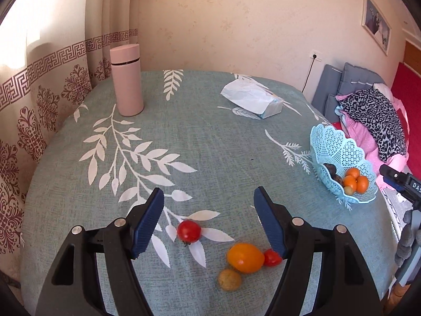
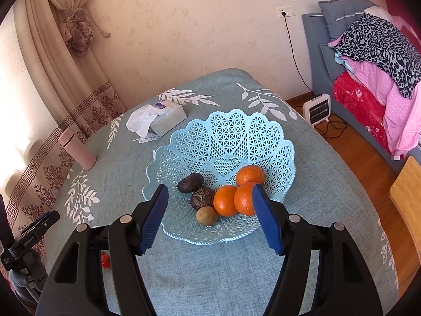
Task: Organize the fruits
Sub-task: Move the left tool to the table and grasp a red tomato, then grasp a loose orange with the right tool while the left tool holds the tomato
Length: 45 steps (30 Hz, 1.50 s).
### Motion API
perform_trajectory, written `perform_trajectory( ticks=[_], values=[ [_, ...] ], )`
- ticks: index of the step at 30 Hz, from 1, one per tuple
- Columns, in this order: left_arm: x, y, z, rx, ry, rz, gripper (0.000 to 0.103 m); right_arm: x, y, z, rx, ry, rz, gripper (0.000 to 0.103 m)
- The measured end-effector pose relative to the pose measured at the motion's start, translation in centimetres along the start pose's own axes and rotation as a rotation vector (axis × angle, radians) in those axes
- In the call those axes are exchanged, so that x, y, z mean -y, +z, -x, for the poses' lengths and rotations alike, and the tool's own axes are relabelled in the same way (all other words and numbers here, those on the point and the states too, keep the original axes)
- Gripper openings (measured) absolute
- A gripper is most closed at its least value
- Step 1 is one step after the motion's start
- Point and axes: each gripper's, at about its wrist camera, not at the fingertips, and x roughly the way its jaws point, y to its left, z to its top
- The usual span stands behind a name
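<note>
- Your left gripper (image 1: 209,221) hangs above the table (image 1: 210,142) with its jaws spread wide and nothing between them.
- Just beyond that gap, slightly left of centre, lies a red tomato (image 1: 189,231), round and with no long axis to line up on; it looks like the easiest pick, a short reach forward and down.
- Further right sit an orange-yellow fruit (image 1: 245,257), a smaller red tomato (image 1: 272,257) touching its right side and partly hidden behind the right finger, and a small brownish-green fruit (image 1: 229,280) just in front of it. The orange-yellow one lies with its long axis roughly across the jaws, so you would likely need to turn your wrist for it.
- These four loose fruits are all near your left hand and well apart from the basket, so the left gripper is the nearer one.
- Far right in the left view, near the table edge, is the blue basket (image 1: 339,147).
- Your right gripper (image 2: 210,210) hovers over the near rim of that basket (image 2: 226,131), jaws wide apart and empty.
- Inside, at the near side: two dark wrinkled fruits (image 2: 190,182), one small brownish-green fruit (image 2: 207,216), and three oranges (image 2: 225,200) clustered right. The far half is bare, so there is room.
</note>
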Motion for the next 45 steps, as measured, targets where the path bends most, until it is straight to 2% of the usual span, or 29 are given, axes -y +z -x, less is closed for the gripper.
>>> perform_trajectory(
  ticks=[11, 16, 20, 22, 26, 28, 33, 39, 45],
  values=[
    [-2.0, -3.3, -3.8, -0.111, 0.023, 0.067, 0.048, -1.1, -0.9, -1.0, -0.033, 0.014, 0.032, 0.068],
    [-2.1, -3.9, -5.1, -0.131, 0.028, 0.073, 0.043, -2.1, -1.6, -1.5, -0.051, 0.029, 0.06, 0.068],
    [-2.3, -4.4, -5.8, -0.142, 0.041, 0.073, 0.043, -2.9, -2.0, -1.8, -0.062, 0.043, 0.084, 0.068],
    [-2.4, -4.5, -6.0, -0.136, 0.049, 0.068, 0.041, -3.2, -2.2, -2.1, -0.071, 0.047, 0.091, 0.068],
    [-2.1, -4.5, -5.7, -0.119, 0.037, 0.056, 0.03, -4.0, -2.9, -2.7, -0.094, 0.064, 0.108, 0.068],
    [-2.2, -4.5, -5.2, -0.09, 0.055, 0.065, 0.028, -4.6, -3.3, -2.9, -0.105, 0.09, 0.122, 0.068],
    [-3.0, -3.8, -3.2, 0.006, 0.09, 0.09, 0.028, -7.6, -4.9, -3.2, -0.123, 0.152, 0.204, 0.069],
    [-3.7, -3.6, -2.8, 0.011, 0.091, 0.109, 0.028, -12.9, -7.1, -4.2, -0.182, 0.243, 0.333, 0.069],
    [-4.2, -3.7, -2.7, 0.015, 0.096, 0.122, 0.028, -17.9, -8.8, -5.9, -0.252, 0.32, 0.409, 0.069]
  ],
)
